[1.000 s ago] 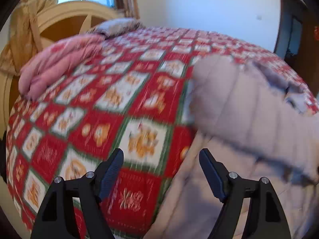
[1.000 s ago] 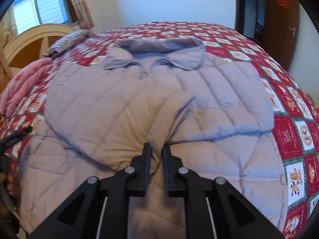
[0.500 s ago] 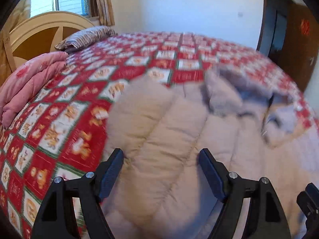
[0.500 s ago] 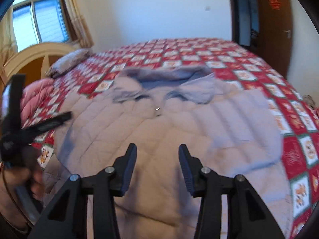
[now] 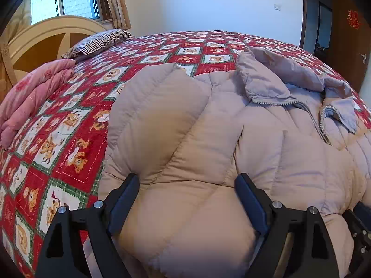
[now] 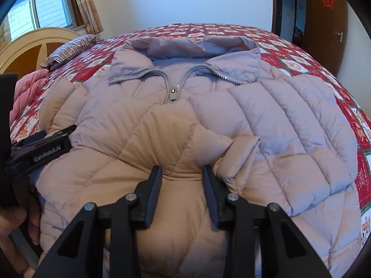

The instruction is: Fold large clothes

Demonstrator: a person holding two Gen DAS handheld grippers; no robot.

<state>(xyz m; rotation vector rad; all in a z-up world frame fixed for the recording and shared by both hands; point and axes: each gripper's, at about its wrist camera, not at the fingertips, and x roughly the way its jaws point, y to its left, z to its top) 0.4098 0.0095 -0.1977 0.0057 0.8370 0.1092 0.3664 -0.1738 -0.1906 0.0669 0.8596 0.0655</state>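
A pale lilac-beige puffer jacket (image 6: 266, 120) lies front up on the bed, zipper (image 6: 172, 95) partly done up and collar spread. One sleeve is folded across its chest. My right gripper (image 6: 182, 176) is low over that folded sleeve; its jaws are closing and a puffy ridge of fabric is squeezed between the pads. My left gripper (image 5: 187, 185) sits over the jacket's (image 5: 174, 127) left shoulder part. Its jaws are wide and opening, with fabric bulging up between them. The left gripper (image 6: 41, 148) also shows at the left edge of the right wrist view, a hand (image 6: 14, 220) below it.
A red patchwork bedspread (image 5: 69, 127) covers the bed. A folded pink quilt (image 5: 30, 97) and a striped pillow (image 5: 99, 42) lie by the cream headboard (image 5: 46, 37) at the left. A brown door (image 6: 324, 23) stands at the far right and a window (image 6: 46, 7) at the far left.
The left gripper swung right from over the bedspread onto the jacket. The right gripper went from shut to parted, then dropped onto the folded sleeve with its fingers narrower.
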